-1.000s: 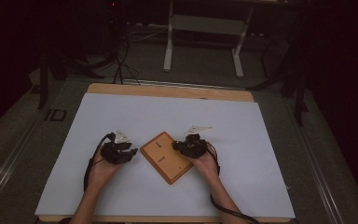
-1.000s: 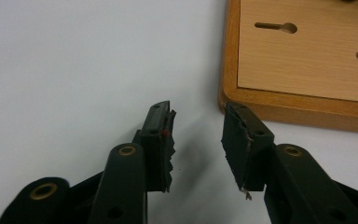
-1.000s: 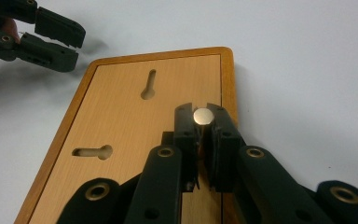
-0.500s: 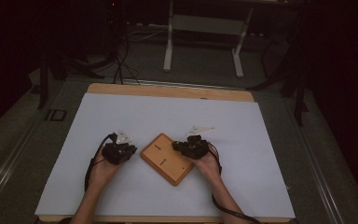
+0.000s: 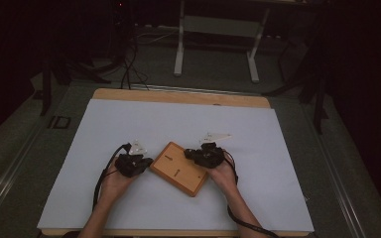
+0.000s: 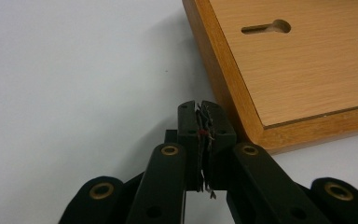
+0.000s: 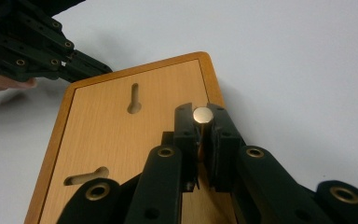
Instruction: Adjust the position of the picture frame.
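Wooden board (image 5: 179, 168) – lies flat on the white counter (image 5: 278, 148), keyhole slots up, between both claws | right claw (image 7: 203, 122) – clamped on a brass peg (image 7: 202, 115), probably to seat it in the board | left claw (image 6: 202, 117) – just closed, empty, beside the board's corner, perhaps steadying it | containers – none.

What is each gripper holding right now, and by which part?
Right gripper clamps a brass peg just below its round head. Left gripper is shut on nothing.
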Demonstrator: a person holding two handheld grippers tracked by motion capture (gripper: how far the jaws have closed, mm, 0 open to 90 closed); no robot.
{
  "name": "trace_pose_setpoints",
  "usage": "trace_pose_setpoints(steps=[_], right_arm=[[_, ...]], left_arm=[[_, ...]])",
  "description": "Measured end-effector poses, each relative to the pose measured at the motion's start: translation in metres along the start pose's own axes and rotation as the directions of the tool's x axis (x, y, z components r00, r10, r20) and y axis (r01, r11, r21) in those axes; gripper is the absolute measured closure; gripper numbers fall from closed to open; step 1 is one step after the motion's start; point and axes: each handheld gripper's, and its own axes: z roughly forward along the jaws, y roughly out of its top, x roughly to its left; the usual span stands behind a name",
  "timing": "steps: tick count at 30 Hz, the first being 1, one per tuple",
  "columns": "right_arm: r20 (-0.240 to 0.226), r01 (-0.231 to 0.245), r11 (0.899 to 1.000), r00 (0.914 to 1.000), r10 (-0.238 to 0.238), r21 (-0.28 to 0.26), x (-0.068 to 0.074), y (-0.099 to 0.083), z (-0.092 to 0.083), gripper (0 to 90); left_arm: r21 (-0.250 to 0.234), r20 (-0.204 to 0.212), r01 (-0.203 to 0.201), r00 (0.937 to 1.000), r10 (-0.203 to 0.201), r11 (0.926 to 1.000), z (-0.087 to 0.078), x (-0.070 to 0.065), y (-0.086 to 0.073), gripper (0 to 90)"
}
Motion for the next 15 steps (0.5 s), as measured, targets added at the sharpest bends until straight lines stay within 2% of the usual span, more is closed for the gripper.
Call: trace_pose_setpoints(steps=[15], right_arm=[[0.012,-0.001,1.000,0.9999,0.001,0.016,-0.004,-0.004,-0.005,84.0]], left_arm=[[0.013,0.055,-0.035,0.9979,0.034,0.9993,0.009,-0.017,0.004,86.8]])
